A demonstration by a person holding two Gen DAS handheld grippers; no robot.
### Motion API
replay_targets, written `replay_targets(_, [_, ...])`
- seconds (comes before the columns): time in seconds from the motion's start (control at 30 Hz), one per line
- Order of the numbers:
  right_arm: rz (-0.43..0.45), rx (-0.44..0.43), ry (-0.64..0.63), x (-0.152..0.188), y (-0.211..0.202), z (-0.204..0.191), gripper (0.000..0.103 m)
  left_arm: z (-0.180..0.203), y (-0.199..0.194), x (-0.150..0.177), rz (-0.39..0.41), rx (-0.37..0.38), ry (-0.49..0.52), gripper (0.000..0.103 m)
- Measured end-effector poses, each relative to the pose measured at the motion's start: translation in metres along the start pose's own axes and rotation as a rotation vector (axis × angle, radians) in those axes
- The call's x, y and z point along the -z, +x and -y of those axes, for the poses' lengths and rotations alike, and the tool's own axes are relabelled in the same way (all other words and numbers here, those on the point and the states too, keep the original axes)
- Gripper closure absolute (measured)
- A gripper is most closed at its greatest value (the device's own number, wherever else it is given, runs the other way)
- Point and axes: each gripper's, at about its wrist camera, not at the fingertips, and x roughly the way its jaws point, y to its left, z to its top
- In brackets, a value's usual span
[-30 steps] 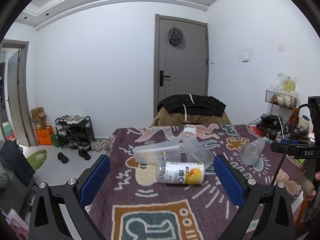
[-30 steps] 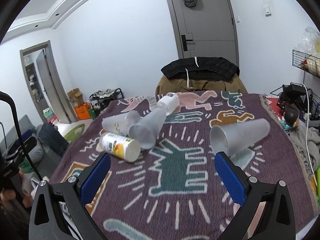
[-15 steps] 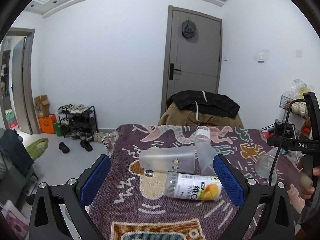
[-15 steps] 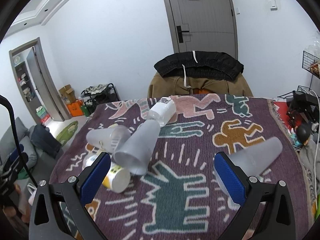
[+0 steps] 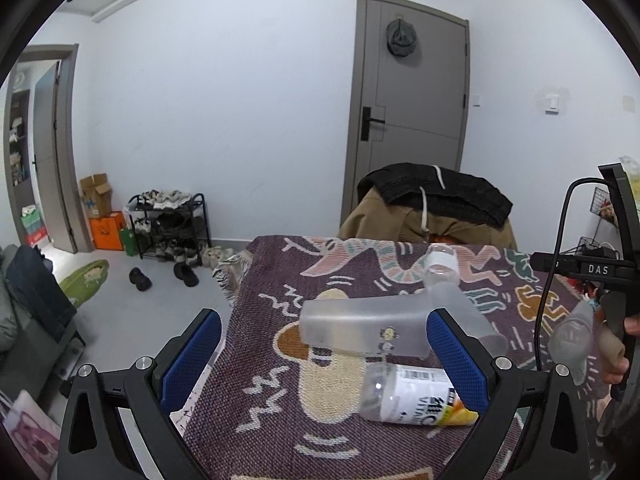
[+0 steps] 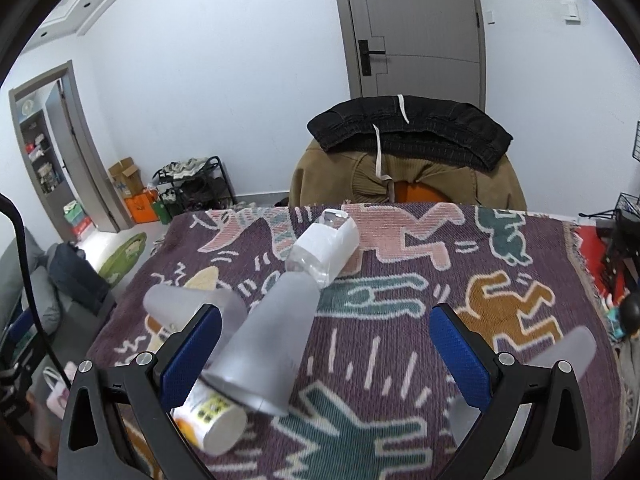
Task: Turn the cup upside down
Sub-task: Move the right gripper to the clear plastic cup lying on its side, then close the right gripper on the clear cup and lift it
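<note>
Three frosted plastic cups lie on their sides on a patterned purple cloth. One cup (image 5: 360, 330) lies crosswise between the blue fingers of my open left gripper (image 5: 324, 356). A second cup (image 6: 268, 344) lies between the fingers of my open right gripper (image 6: 324, 356), nearer its left finger. A third cup (image 6: 560, 364) lies behind the right gripper's right finger and shows small in the left wrist view (image 5: 572, 338). Neither gripper touches a cup.
A labelled orange-drink bottle (image 5: 416, 394) lies under the cups. A clear bottle with a white label (image 6: 324, 250) lies farther back. A chair draped with dark clothing (image 6: 408, 160) stands beyond the table's far edge (image 6: 360, 208). A shoe rack (image 5: 168, 220) stands on the floor to the left.
Both grippers have moved forward and closer to the cups, the views swinging left. The third cup has slid from mid-view to behind the right gripper's right finger. Both stay open.
</note>
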Motion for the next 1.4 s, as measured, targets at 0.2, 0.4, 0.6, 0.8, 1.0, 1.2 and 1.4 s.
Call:
replay_targets(0.2, [-0.046,-0.003,0.023,-0.015,0.036,0.004,0.0,-0.013,0.016,0.003,-0.028,-0.039,-0.036,0.0])
replay_targets(0.4, [-0.107,-0.014,0.069,-0.029,0.075,0.009,0.0,-0.031,0.037,0.005,-0.062,-0.078,-0.095,0.0])
replay_targets(0.6, [-0.171,-0.029,0.125,-0.043,0.116,0.013,0.0,-0.046,0.058,0.008,-0.099,-0.105,-0.14,0.0])
replay_targets(0.8, [-0.245,-0.049,0.226,-0.052,0.159,0.02,0.0,-0.052,0.07,0.012,-0.121,-0.116,-0.16,0.0])
replay_targets(1.0, [-0.337,-0.043,0.332,-0.053,0.203,0.026,0.0,-0.057,0.074,0.015,-0.134,-0.124,-0.169,0.0])
replay_targets(1.2, [-0.421,-0.027,0.354,-0.051,0.232,0.024,0.001,-0.065,0.073,0.017,-0.137,-0.13,-0.196,0.0])
replay_targets(1.4, [-0.42,-0.033,0.38,-0.058,0.226,0.032,0.032,-0.067,0.064,0.016,-0.118,-0.131,-0.208,0.0])
